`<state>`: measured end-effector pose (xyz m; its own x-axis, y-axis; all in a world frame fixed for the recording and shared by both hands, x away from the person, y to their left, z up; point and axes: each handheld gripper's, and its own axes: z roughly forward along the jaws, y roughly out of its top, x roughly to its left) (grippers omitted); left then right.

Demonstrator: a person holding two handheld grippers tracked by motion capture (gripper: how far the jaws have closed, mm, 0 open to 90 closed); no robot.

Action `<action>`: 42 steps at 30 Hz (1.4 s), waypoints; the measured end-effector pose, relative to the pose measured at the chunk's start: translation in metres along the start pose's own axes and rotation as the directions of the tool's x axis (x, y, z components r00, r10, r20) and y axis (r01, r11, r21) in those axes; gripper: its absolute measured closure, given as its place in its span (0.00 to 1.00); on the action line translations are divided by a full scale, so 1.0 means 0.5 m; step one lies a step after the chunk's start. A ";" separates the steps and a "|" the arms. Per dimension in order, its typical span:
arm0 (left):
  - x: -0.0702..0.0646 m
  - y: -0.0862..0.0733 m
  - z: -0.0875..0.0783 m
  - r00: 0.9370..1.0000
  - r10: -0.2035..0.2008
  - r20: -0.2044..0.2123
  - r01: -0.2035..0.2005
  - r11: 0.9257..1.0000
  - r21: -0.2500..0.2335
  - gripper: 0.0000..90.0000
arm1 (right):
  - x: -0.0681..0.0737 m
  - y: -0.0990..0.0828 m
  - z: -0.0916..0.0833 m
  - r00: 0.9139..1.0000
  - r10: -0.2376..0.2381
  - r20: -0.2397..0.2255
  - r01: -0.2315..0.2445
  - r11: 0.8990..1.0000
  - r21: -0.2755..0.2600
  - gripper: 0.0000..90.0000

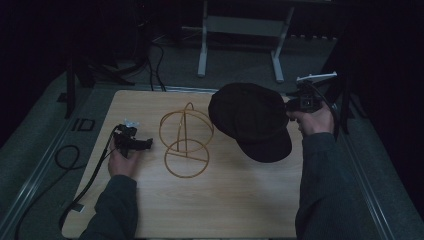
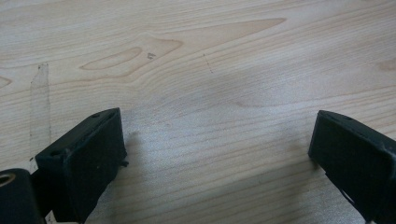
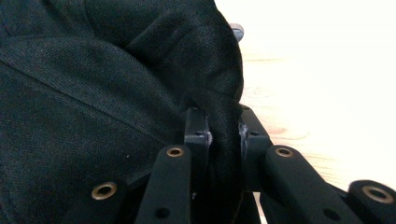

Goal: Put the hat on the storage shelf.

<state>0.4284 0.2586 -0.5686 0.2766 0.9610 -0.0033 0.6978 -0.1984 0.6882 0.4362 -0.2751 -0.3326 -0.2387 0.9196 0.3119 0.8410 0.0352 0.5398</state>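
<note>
- The right claw (image 1: 291,107) is pinching the cap (image 1: 250,120) at its edge, its jaws closed on a fold of black fabric; the cap is hanging above the bench (image 1: 240,200), just right of the wire stand (image 1: 186,140), probably for placing on it.
- The left claw (image 1: 145,144) is sitting wide and empty, low over the bench left of the stand.
- The right gripper view is showing the pinched fold (image 3: 224,140); the high view is showing the layout.

High view: fixed overhead, facing 12 o'clock and down across the table (image 1: 235,200). Left gripper view: very near bare tabletop (image 2: 210,70), looking steeply down. Right gripper view: pressed close to the black cap (image 3: 93,93), shared with the high view (image 1: 250,117).
</note>
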 end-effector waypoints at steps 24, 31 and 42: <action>0.000 0.000 0.000 1.000 0.000 0.000 0.000 1.000 0.000 0.04 | 0.032 0.018 -0.010 0.999 -0.024 -0.024 0.024 1.000 -0.003 0.87; 0.000 0.000 0.000 1.000 0.000 0.000 0.000 1.000 0.000 0.04 | 0.044 0.023 -0.012 0.999 -0.036 -0.034 0.036 0.999 -0.006 0.87; 0.000 0.000 0.000 1.000 0.000 0.000 0.000 1.000 0.000 0.04 | 0.061 0.025 -0.013 0.997 -0.047 -0.064 0.047 0.999 -0.006 0.87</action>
<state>0.4284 0.2586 -0.5685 0.2766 0.9610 -0.0031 0.6979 -0.1986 0.6881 0.4363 -0.2492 -0.3113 -0.3090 0.8898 0.3357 0.8259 0.0760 0.5587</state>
